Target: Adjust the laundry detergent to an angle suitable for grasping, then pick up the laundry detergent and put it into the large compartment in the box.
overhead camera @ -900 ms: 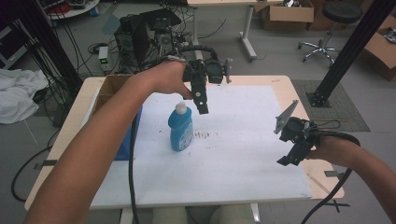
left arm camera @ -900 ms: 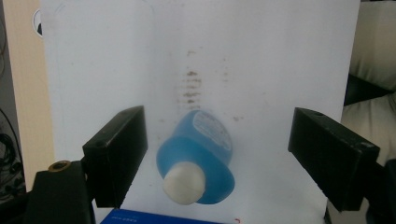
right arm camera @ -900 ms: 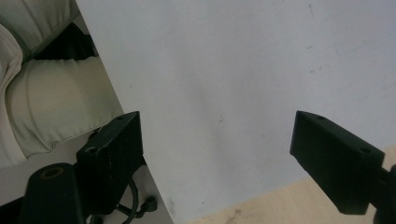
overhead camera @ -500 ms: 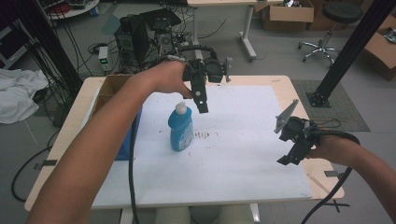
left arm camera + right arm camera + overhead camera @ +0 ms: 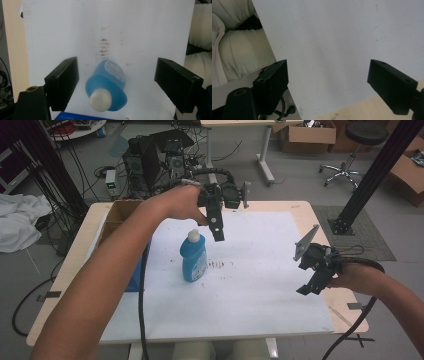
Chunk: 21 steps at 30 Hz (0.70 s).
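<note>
Left gripper view is showing the blue bottle (image 5: pixel 107 86) standing upright at lower centre on the white sheet (image 5: pixel 140 30), directly beneath the left gripper (image 5: pixel 116 85), whose jaws are gaping wide around its white cap (image 5: pixel 100 99) without touching, while the right gripper (image 5: pixel 314 279), also wide open and empty, is hanging far off at the high view's right edge.

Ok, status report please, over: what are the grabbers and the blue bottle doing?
Left gripper open above blue bottle. Right gripper open, empty. Bottle upright, untouched. Nothing blocking.

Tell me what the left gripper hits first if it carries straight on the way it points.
Probably the white cap of the blue bottle. The left gripper points down at it, jaws open on either side and clear of it. How far above is hard to judge.
</note>
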{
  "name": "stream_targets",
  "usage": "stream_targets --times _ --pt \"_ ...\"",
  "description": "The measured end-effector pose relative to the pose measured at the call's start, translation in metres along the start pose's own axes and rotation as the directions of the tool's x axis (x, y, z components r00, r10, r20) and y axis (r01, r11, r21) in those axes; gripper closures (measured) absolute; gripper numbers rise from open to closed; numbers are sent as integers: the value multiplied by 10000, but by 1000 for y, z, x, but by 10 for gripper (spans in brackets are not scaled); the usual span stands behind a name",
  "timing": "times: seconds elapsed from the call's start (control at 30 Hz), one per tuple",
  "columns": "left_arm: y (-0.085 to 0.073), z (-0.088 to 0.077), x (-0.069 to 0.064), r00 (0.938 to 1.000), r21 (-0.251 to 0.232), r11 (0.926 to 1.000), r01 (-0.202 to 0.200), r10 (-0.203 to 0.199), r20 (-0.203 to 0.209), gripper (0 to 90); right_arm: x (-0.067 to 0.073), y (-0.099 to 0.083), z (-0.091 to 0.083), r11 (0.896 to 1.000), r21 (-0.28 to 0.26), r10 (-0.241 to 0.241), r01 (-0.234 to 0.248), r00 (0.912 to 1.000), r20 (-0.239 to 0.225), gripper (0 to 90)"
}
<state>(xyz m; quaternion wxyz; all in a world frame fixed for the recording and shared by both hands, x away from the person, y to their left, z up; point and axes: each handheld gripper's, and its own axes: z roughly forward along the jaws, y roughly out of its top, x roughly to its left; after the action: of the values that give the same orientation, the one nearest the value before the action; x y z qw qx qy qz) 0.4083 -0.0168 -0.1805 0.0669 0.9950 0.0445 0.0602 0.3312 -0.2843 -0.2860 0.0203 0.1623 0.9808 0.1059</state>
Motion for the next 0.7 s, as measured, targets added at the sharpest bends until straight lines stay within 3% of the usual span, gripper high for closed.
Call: stream_targets --times 0.2,0.37,0.5,0.53,0.63,0.67,0.7 --pt "-3 0 1 9997 109 9998 191 -189 -158 198 1 2 1 10000 -63 0 0 10000 -2 170" --pt "-4 -3 3 9981 -15 9981 618 -618 60 193 1 1 2 10000 12 -25 25 10000 -28 170" --pt "-6 -5 5 9904 -7 9905 1378 -1378 71 189 0 -1 4 10000 28 58 -58 10000 -22 170" --pt "-6 -5 5 9904 -7 9905 1378 -1378 71 186 0 -1 4 10000 28 58 -58 10000 -22 170" --pt "-6 -6 6 9822 -48 9824 1865 -1864 251 191 1 -1 3 10000 -37 61 -61 10000 18 170" --pt "-7 -6 5 9741 -140 9743 2249 -2245 258 191 2 -1 3 10000 -31 56 -56 10000 6 169" --pt "-7 -6 5 9741 -140 9743 2249 -2245 258 190 2 -1 3 10000 -31 56 -56 10000 6 169"
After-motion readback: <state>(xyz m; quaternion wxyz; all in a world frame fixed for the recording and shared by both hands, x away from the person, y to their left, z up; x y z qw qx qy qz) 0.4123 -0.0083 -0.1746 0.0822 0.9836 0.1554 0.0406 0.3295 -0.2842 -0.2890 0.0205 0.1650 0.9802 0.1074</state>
